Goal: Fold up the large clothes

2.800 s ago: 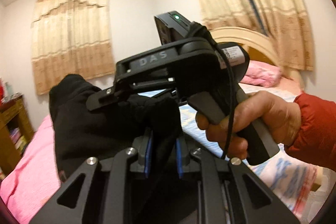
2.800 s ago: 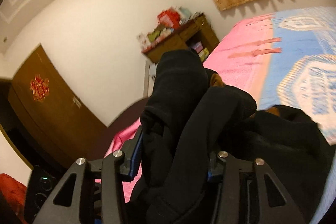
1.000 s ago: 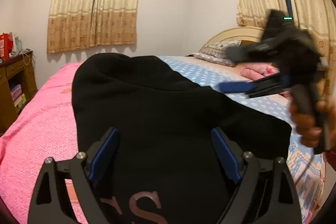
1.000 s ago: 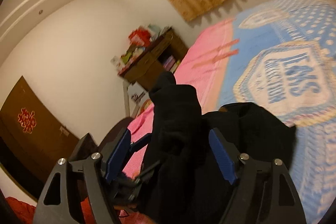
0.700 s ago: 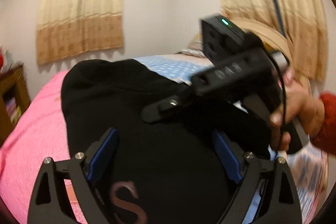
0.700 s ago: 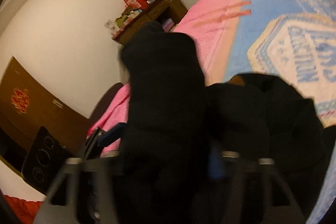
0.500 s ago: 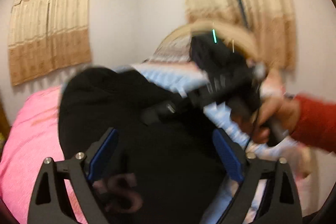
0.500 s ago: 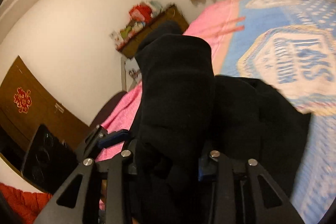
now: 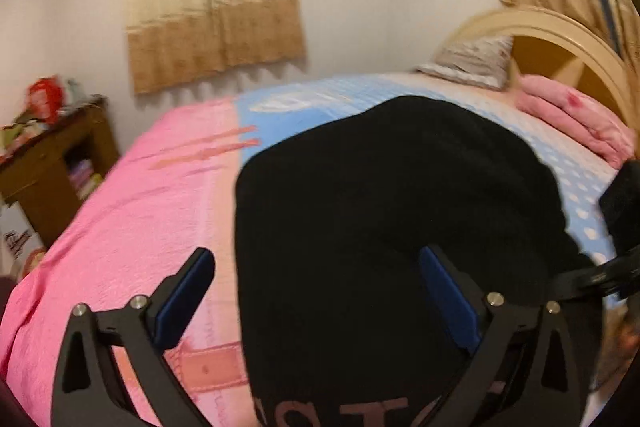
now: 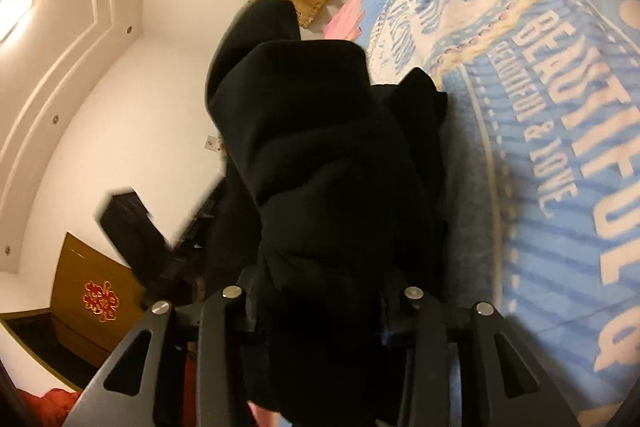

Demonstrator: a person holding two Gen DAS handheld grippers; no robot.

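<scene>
My left gripper [image 9: 316,291] is opening wide, pads clear of the black garment [image 9: 392,211] bunched between them. My right gripper [image 10: 320,307] is easing open — the cloth still fills it — over the blue-and-pink bedspread [image 10: 560,147].

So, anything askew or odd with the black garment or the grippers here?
Mostly the black garment: it sits bunched in thick uneven rolls between the right gripper's jaws, which are opening, rather than lying flat on the bed. The left gripper is wide open, its pads clear of the cloth. No damage shows.
</scene>
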